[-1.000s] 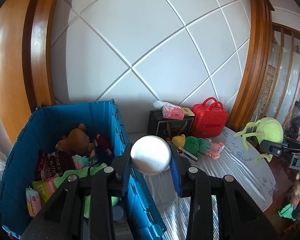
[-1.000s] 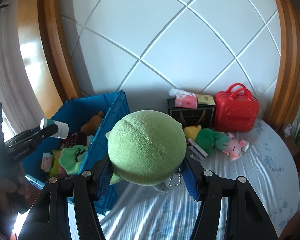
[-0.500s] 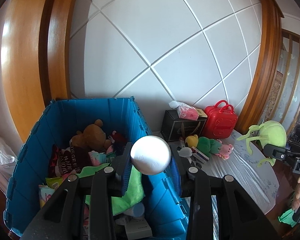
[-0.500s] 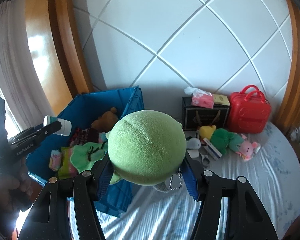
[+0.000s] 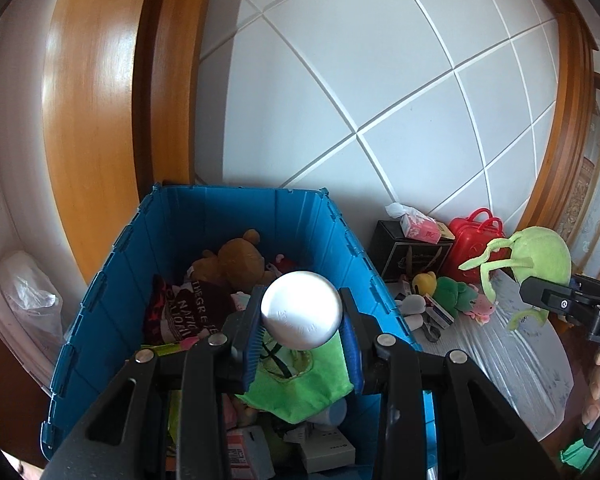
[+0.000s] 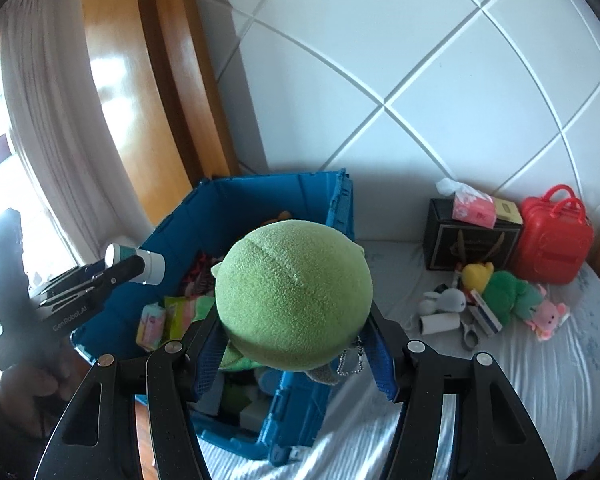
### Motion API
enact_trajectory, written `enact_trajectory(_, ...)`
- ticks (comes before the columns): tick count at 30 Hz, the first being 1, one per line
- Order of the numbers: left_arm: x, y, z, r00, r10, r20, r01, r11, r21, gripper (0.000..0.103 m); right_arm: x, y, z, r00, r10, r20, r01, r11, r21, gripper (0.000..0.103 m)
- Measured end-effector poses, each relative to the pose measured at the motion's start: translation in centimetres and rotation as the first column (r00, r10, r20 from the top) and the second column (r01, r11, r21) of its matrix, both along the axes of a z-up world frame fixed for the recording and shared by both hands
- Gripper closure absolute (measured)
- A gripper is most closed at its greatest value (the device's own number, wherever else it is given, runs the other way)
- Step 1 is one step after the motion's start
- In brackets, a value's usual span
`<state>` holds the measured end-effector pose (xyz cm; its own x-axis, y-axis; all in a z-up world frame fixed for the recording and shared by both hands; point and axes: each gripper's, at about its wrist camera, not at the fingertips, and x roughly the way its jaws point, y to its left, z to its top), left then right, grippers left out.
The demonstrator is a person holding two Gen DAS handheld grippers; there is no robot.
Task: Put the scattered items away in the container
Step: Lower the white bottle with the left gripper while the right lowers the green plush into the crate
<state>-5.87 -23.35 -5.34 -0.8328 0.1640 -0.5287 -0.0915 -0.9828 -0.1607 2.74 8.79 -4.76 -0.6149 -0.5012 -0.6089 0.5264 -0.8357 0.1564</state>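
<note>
Tongs both travelled over the blue crate [image 5: 236,216]: left tongs [image 5: 302,316] clamped on a white bottle [image 5: 300,310], right tongs [image 6: 294,344] on a green plush toy [image 6: 294,296]; release pending.

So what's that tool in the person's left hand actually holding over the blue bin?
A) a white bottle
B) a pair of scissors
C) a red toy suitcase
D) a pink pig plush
A: the left gripper is shut on a white bottle, its blue pads pressing both sides, above the blue bin; the right wrist view shows the same bottle from the side.
</note>
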Motion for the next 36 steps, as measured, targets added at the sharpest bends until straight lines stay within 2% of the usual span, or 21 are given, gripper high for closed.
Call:
enact_trajectory(7,-0.8,-2.9,-1.0,0.999,0.048,0.020,-0.048,0.999,0.001,0.069,-0.8,-4.9,0.0,0.997,0.072,0.010,-0.073,0.997,0.016,0.042)
enact_trajectory(16,-2.8,-5.9,-1.7,0.995,0.091,0.035,-0.091,0.996,0.000,0.069,-3.4,-10.1,-0.4,0.993,0.118,0.027,-0.119,0.992,0.050,0.042)
enact_trajectory(29,-8.3,-9.8,-2.5,0.988,0.132,0.081,-0.130,0.991,-0.021,0.069,-6.7,-16.0,-1.3,0.990,0.125,0.071,-0.130,0.989,0.069,0.042)
enact_trajectory(36,-11.2,-10.2,-2.9,0.989,0.106,0.102,-0.105,0.994,-0.015,0.069,-8.1,-18.1,-1.6,0.992,0.105,0.064,-0.111,0.989,0.094,0.042)
